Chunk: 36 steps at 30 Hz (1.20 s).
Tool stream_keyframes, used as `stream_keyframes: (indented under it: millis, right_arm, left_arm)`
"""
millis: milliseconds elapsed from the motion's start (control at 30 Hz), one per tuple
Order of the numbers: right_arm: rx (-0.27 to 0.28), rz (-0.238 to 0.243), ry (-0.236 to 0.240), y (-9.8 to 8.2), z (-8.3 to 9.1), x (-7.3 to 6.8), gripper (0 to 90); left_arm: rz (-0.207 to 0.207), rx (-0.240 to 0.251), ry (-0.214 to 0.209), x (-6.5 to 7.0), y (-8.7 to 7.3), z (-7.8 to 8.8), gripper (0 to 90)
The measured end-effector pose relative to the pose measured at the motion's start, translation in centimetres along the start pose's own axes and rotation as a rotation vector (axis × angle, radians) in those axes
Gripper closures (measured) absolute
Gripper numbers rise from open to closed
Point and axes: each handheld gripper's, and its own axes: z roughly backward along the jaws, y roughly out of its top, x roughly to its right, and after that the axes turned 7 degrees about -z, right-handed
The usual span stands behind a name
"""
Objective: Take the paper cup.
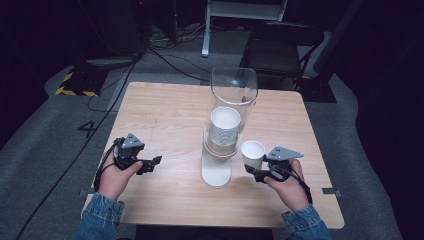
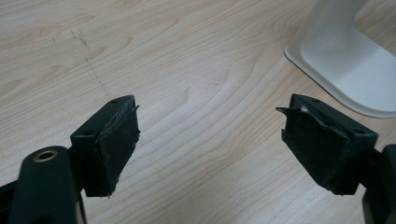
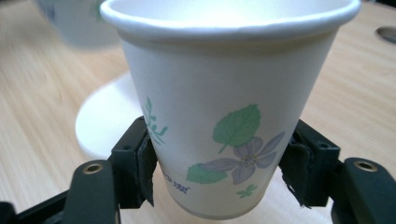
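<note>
A white paper cup (image 1: 252, 153) (image 3: 231, 107) with a green leaf and purple flower print stands upright between the jaws of my right gripper (image 1: 258, 169) (image 3: 223, 170), which is shut on its lower half. It hangs just right of the cup dispenser (image 1: 224, 131), a clear tube on a white base (image 1: 216, 172) (image 2: 345, 60) holding a stack of white cups (image 1: 224, 125). My left gripper (image 1: 150, 164) (image 2: 210, 144) is open over bare wood, left of the dispenser base, with nothing between its pads.
The wooden table (image 1: 165, 115) has free room on its left half and behind the dispenser. A black folding chair (image 1: 280, 47) and cables lie on the grey floor beyond the far edge.
</note>
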Motion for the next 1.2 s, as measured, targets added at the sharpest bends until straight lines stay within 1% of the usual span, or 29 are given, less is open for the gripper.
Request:
stream_keyframes:
  millis: [33, 67, 100, 133, 167, 200, 233, 267, 300, 333, 367, 400, 433, 467, 500, 567, 600, 667, 700, 733, 767, 800, 833, 933, 967, 1033, 1100, 1167, 1200]
  right_arm:
    - [0.011, -0.003, -0.007, 0.2, 0.2, 0.3, 35.0]
    - [0.035, -0.013, -0.019, 0.5, 0.6, 0.9, 34.9]
    - [0.035, -0.013, -0.019, 0.5, 0.6, 0.9, 34.9]
    - [0.061, -0.026, -0.037, 0.9, 1.2, 1.7, 34.9]
    - [0.061, -0.026, -0.037, 0.9, 1.2, 1.7, 34.9]
    - [0.088, -0.055, -0.063, 1.2, 1.9, 2.5, 34.7]
    - [0.103, -0.065, -0.077, 1.3, 2.2, 2.9, 34.7]
    - [0.103, -0.065, -0.077, 1.3, 2.2, 2.9, 34.7]
    - [0.123, -0.085, -0.101, 1.5, 2.7, 3.8, 34.7]
    - [0.123, -0.085, -0.101, 1.5, 2.7, 3.8, 34.7]
    - [0.130, -0.093, -0.114, 1.5, 2.9, 4.2, 34.6]
    - [0.130, -0.105, -0.136, 1.6, 3.2, 5.0, 34.5]
    - [0.130, -0.105, -0.136, 1.6, 3.2, 5.0, 34.5]
    - [0.136, -0.121, -0.146, 1.7, 3.4, 5.8, 34.4]
    - [0.136, -0.121, -0.146, 1.7, 3.4, 5.8, 34.4]
    - [0.135, -0.120, -0.170, 1.8, 3.4, 6.5, 34.3]
    - [0.137, -0.123, -0.198, 1.8, 3.4, 7.2, 34.3]
    - [0.121, -0.120, -0.217, 1.9, 3.3, 8.0, 34.3]
    - [0.121, -0.120, -0.217, 1.9, 3.3, 8.0, 34.3]
    - [0.117, -0.127, -0.236, 1.9, 3.1, 8.7, 34.3]
    - [0.117, -0.127, -0.236, 1.9, 3.1, 8.7, 34.3]
    - [0.126, -0.141, -0.244, 2.0, 2.9, 9.4, 34.3]
    - [0.126, -0.141, -0.244, 2.0, 2.9, 9.4, 34.3]
    - [0.139, -0.163, -0.262, 2.0, 2.5, 10.2, 34.1]
    - [0.137, -0.162, -0.267, 2.0, 2.1, 10.5, 34.1]
    - [0.128, -0.172, -0.267, 2.0, 1.6, 10.7, 34.0]
    - [0.112, -0.186, -0.267, 1.8, 0.7, 11.0, 33.9]
    - [0.085, -0.186, -0.268, 1.6, -0.1, 11.1, 33.9]
    - [0.066, -0.184, -0.270, 1.5, -0.6, 11.2, 33.9]
  left_arm:
    - [0.001, -0.002, -0.001, 0.0, 0.0, 0.0, 18.5]
    - [0.002, -0.002, -0.001, -0.1, -0.1, 0.0, 18.5]
    - [0.005, -0.002, 0.000, -0.1, -0.1, 0.0, 18.5]
    - [0.009, -0.004, 0.000, -0.1, -0.2, 0.1, 18.5]
    - [0.009, -0.004, 0.000, -0.1, -0.2, 0.1, 18.5]
    - [0.013, -0.009, 0.002, -0.1, -0.3, 0.1, 18.5]
    - [0.010, -0.011, 0.003, -0.2, -0.3, 0.2, 18.5]
    - [0.010, -0.011, 0.003, -0.2, -0.3, 0.2, 18.4]
    - [0.012, -0.010, 0.005, -0.1, -0.4, 0.2, 18.4]
    - [0.012, -0.010, 0.005, -0.1, -0.4, 0.2, 18.4]
    - [0.012, -0.012, 0.005, -0.1, -0.5, 0.3, 18.4]
    - [0.014, -0.011, 0.008, -0.2, -0.6, 0.3, 18.3]
    - [0.014, -0.011, 0.008, -0.2, -0.6, 0.3, 18.2]
    - [0.016, -0.013, 0.009, -0.2, -0.8, 0.4, 18.2]
    - [0.016, -0.013, 0.009, -0.2, -0.8, 0.4, 18.2]
    - [0.018, -0.017, 0.011, -0.2, -0.9, 0.6, 18.2]
    - [0.025, -0.016, 0.012, -0.3, -1.1, 0.7, 18.2]
    - [0.020, -0.021, 0.017, -0.4, -1.3, 0.9, 18.2]
    - [0.020, -0.021, 0.017, -0.4, -1.3, 0.9, 18.2]
    - [0.028, -0.023, 0.017, -0.3, -1.5, 1.0, 18.2]
    - [0.028, -0.023, 0.017, -0.3, -1.5, 1.0, 18.1]
    - [0.026, -0.026, 0.019, -0.4, -1.7, 1.2, 18.1]
    - [0.026, -0.026, 0.019, -0.4, -1.7, 1.2, 18.1]
    - [0.033, -0.033, 0.023, -0.4, -2.1, 1.5, 18.1]
    - [0.032, -0.031, 0.026, -0.4, -2.1, 1.5, 18.1]
    - [0.034, -0.036, 0.027, -0.5, -2.3, 1.7, 18.0]
    - [0.035, -0.039, 0.028, -0.5, -2.5, 1.8, 18.0]
    - [0.037, -0.041, 0.033, -0.5, -2.7, 2.0, 18.0]
    - [0.037, -0.041, 0.028, -0.5, -2.8, 2.0, 18.0]
